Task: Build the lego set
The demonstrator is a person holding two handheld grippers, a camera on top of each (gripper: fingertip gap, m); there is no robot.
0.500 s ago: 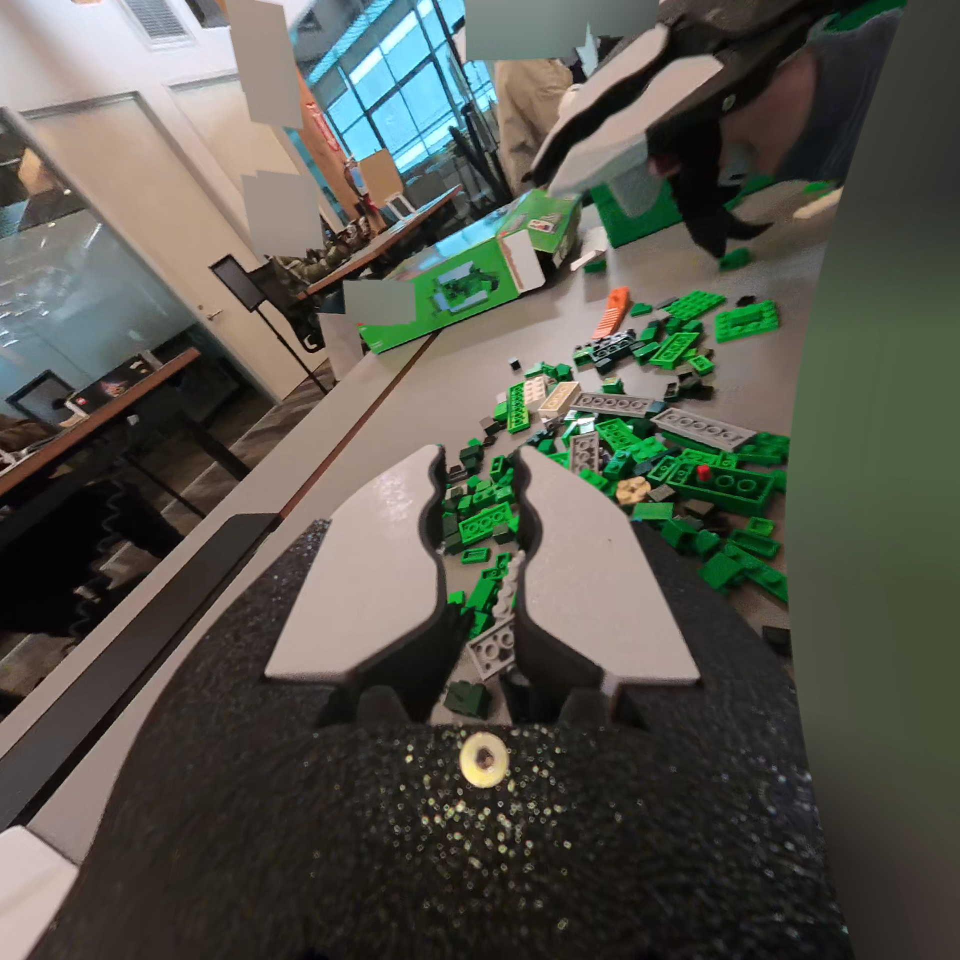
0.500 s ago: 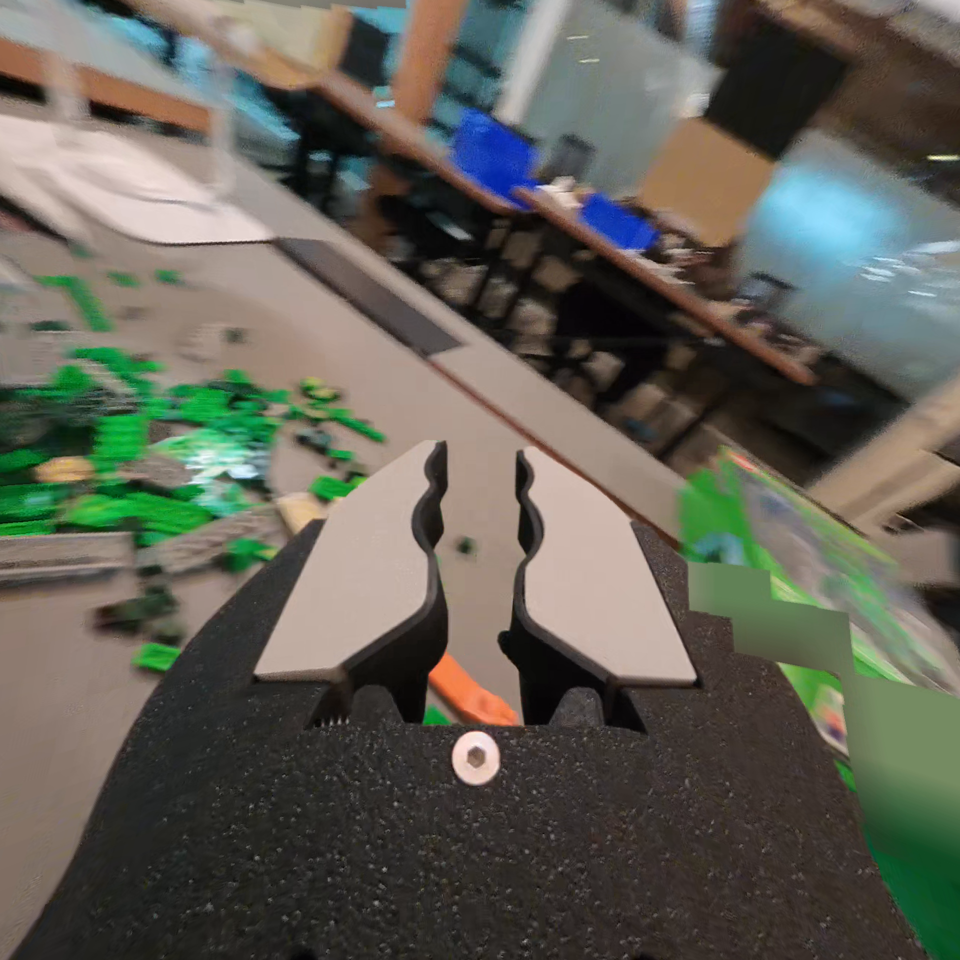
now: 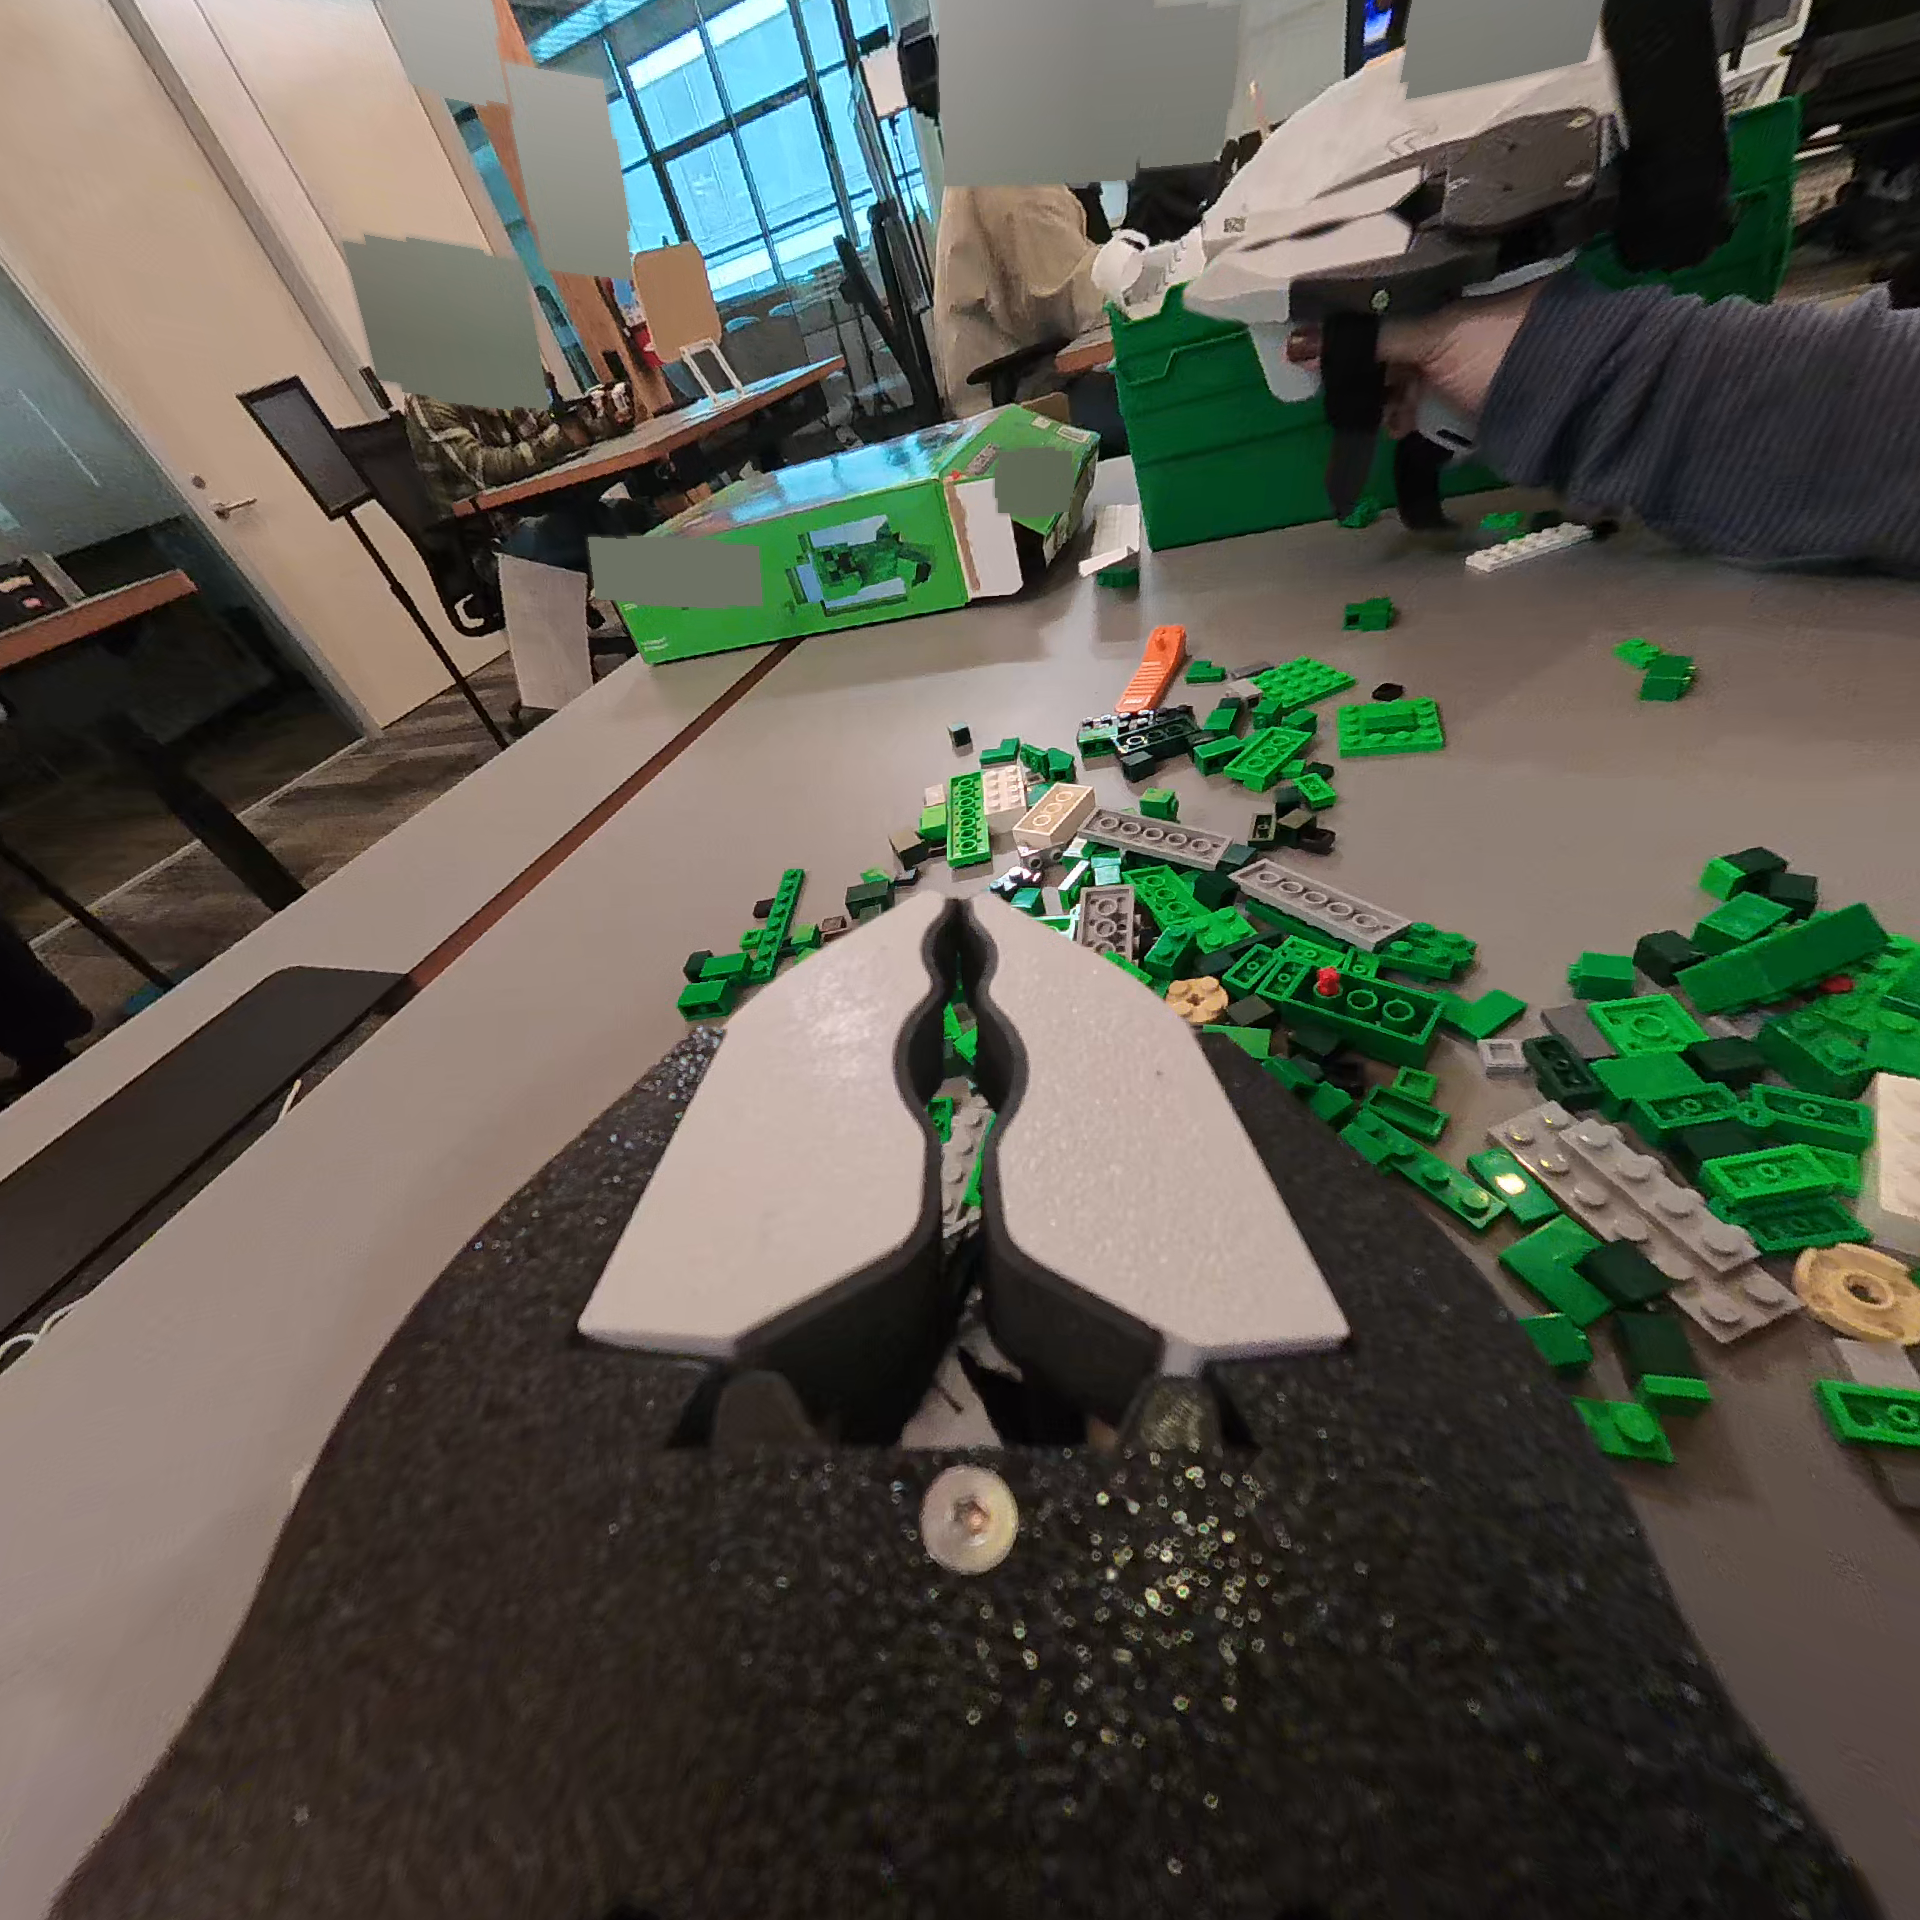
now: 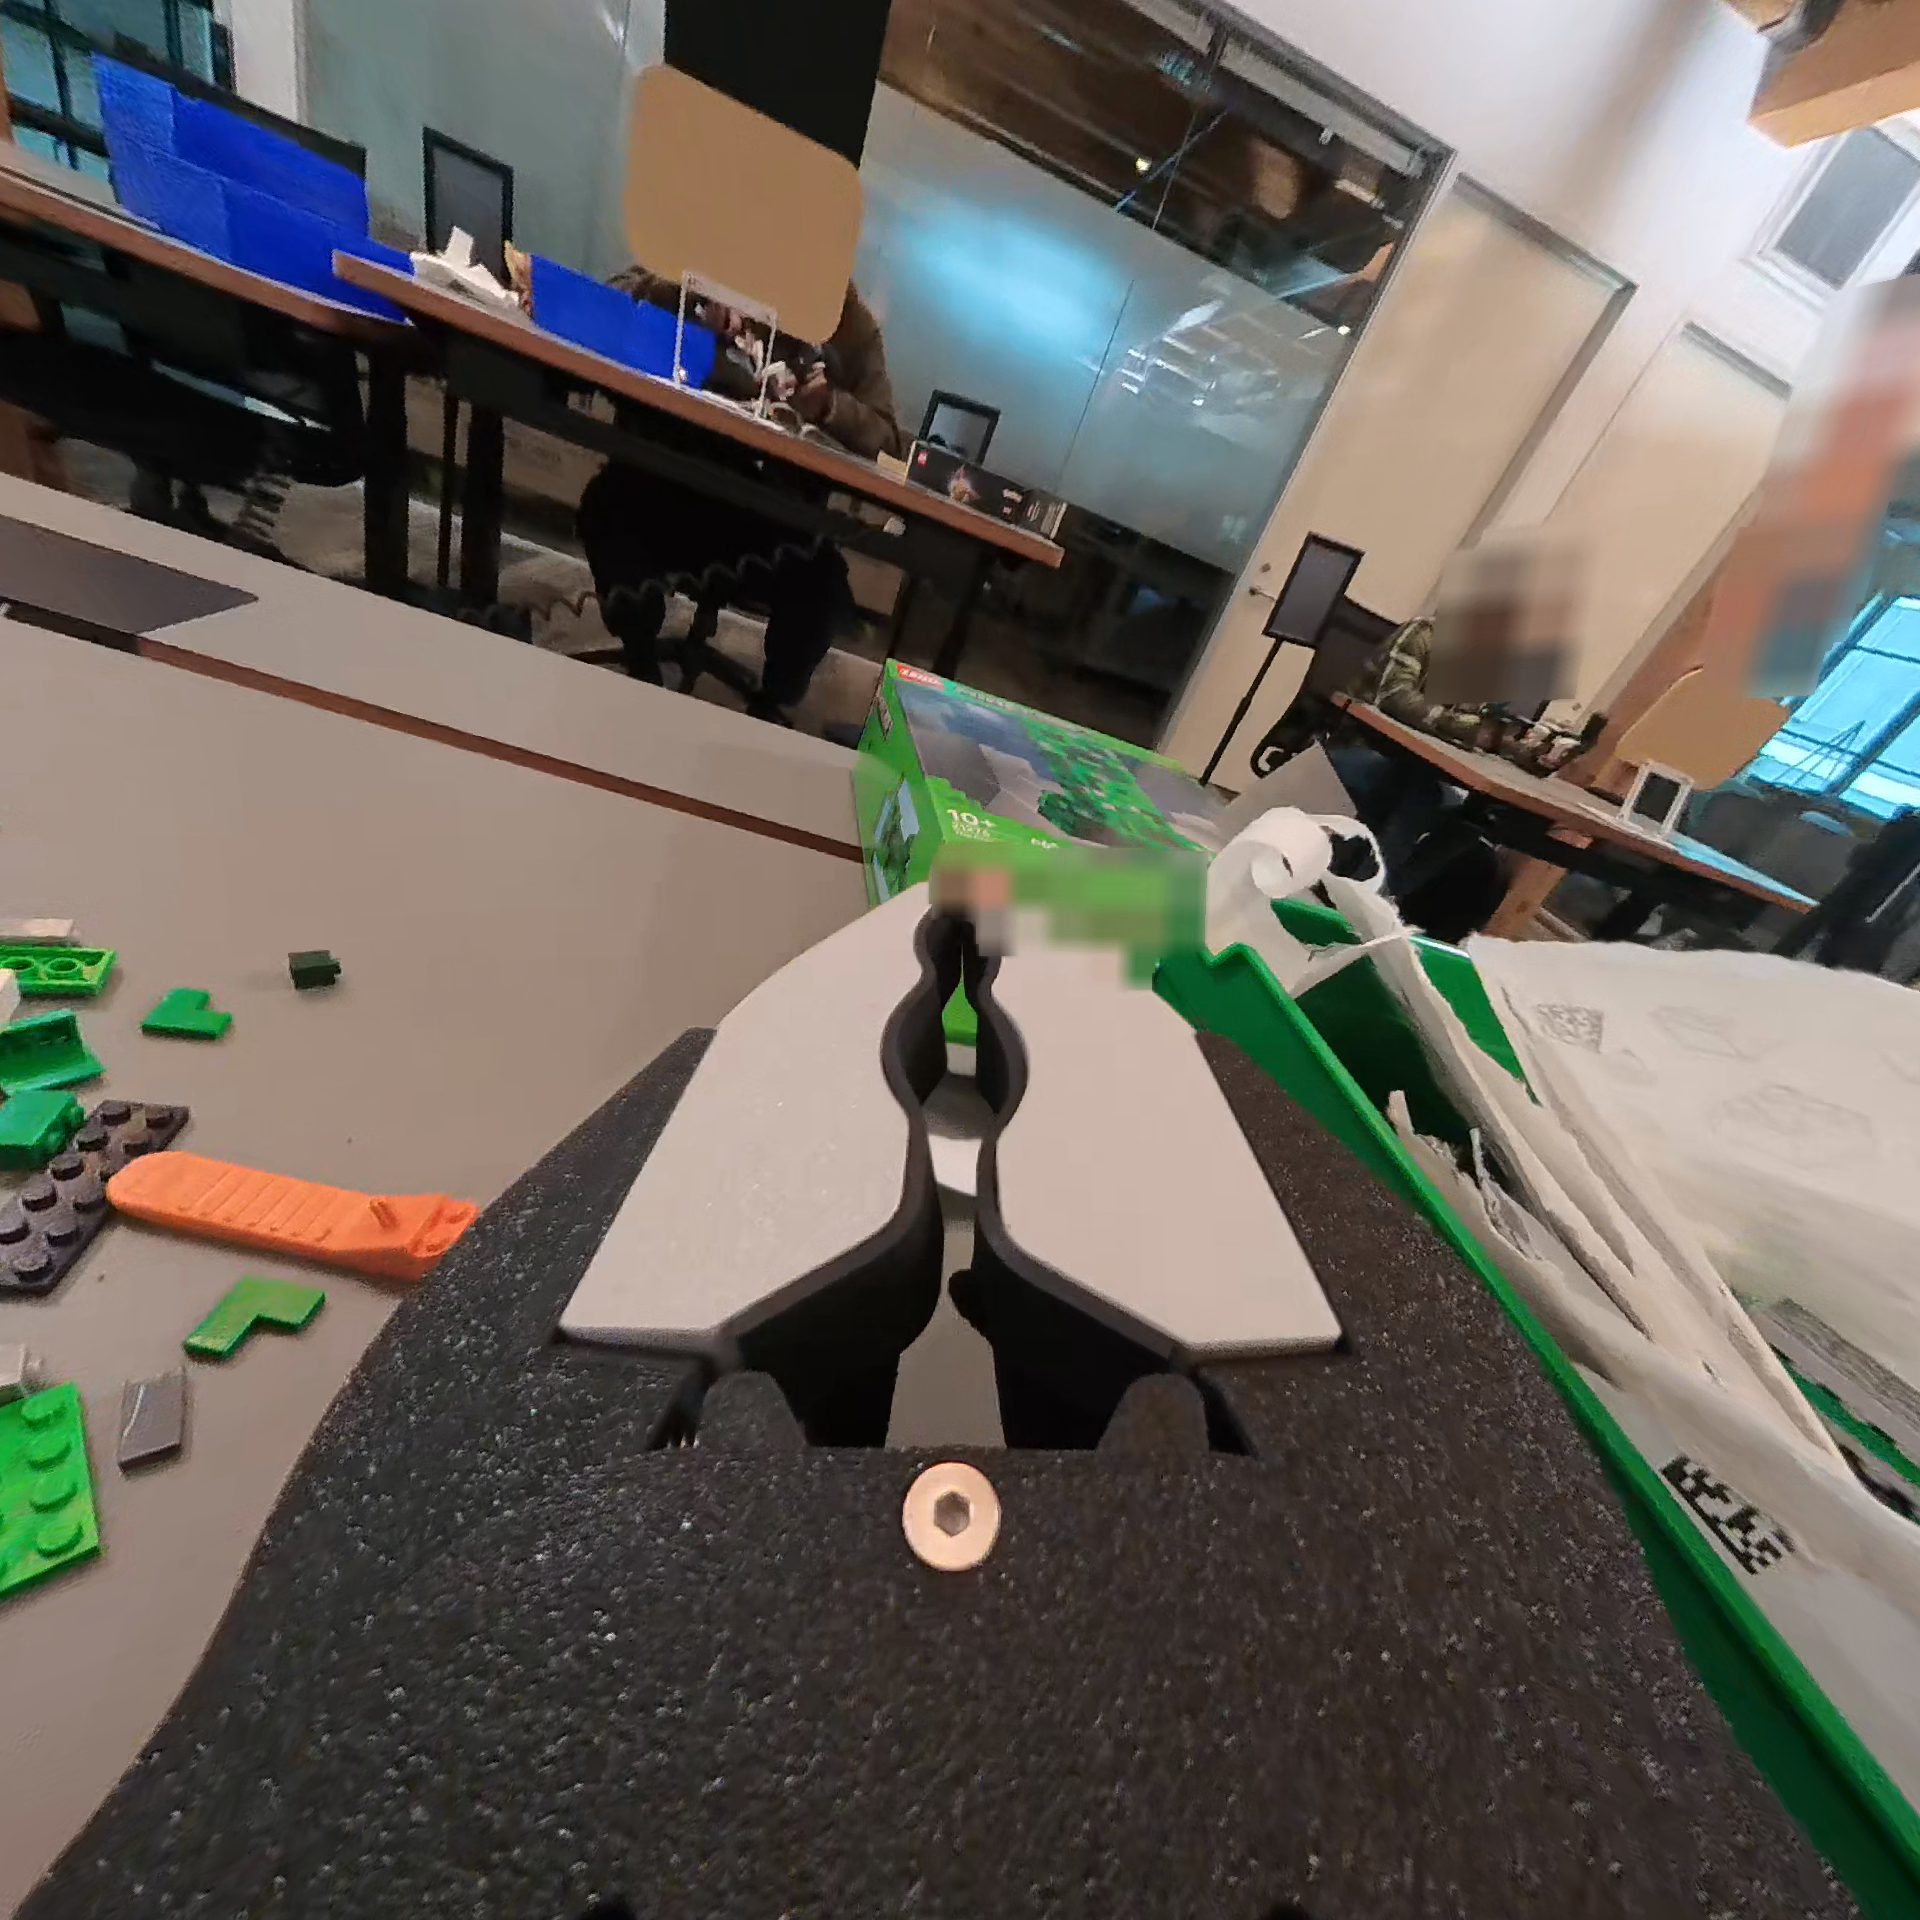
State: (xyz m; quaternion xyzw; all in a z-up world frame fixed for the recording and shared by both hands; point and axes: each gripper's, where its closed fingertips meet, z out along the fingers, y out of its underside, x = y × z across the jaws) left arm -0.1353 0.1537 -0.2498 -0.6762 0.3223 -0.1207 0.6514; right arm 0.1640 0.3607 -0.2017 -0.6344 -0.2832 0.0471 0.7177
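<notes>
Here, left wrist view: left gripper [image 3: 961, 914] tips together, empty, above the loose lego pile [image 3: 1299, 966] on the grey table [image 3: 416, 1299]; one orange brick separator [image 3: 1148, 667], one green set box [image 3: 831, 556]. Right wrist view: right gripper [image 4: 961, 930] tips nearly touching, empty, beside one green bin [image 4: 1403, 1122].

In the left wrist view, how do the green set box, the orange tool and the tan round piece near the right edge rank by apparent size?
1. Green set box, clearly largest.
2. Tan round piece and orange tool look alike; the round piece lies nearer the camera, so no ranking.
</notes>
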